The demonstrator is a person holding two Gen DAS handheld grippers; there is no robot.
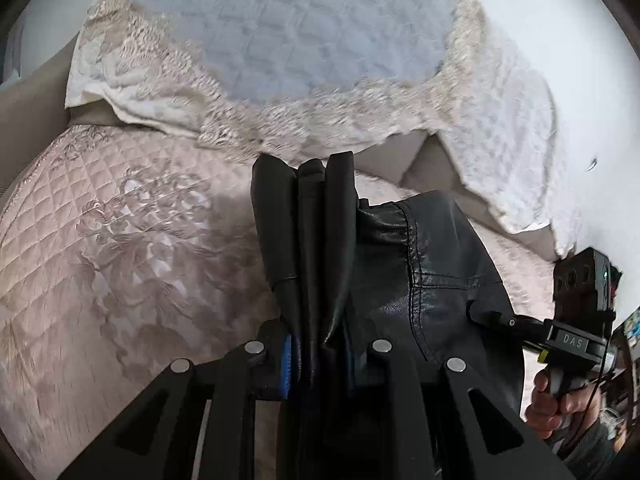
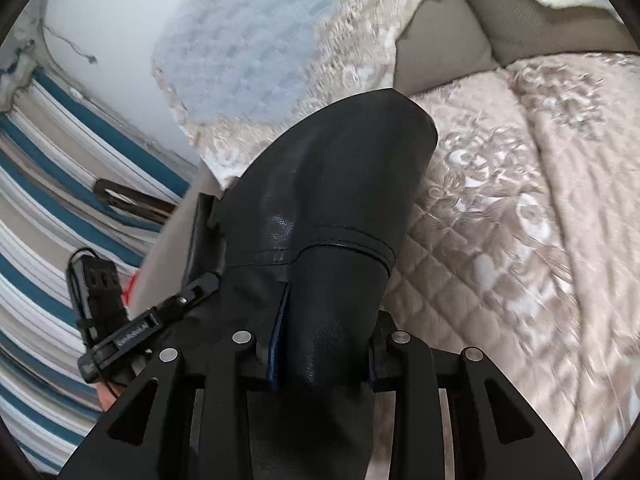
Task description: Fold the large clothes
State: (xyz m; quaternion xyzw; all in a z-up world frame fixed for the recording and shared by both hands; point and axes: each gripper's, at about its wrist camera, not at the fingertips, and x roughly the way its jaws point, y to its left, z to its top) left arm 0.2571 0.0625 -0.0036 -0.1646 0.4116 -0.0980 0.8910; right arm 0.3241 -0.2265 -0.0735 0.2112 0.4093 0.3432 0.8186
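One black leather jacket (image 1: 420,280) in two clamped tools: left tool (image 1: 316,360), right tool (image 2: 320,356).

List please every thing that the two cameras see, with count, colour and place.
leather garment: one, black, bunched between both grippers, above the bedspread
bedspread: one, pink-beige, quilted, below the garment
lace-edged pillow: one, pale blue with cream lace, behind the garment
striped cloth: one, blue and white, far left in the right view
wall: white, at the back
left gripper: black, shut on the garment
right gripper: black, shut on the garment
hand: one, on the right gripper's handle
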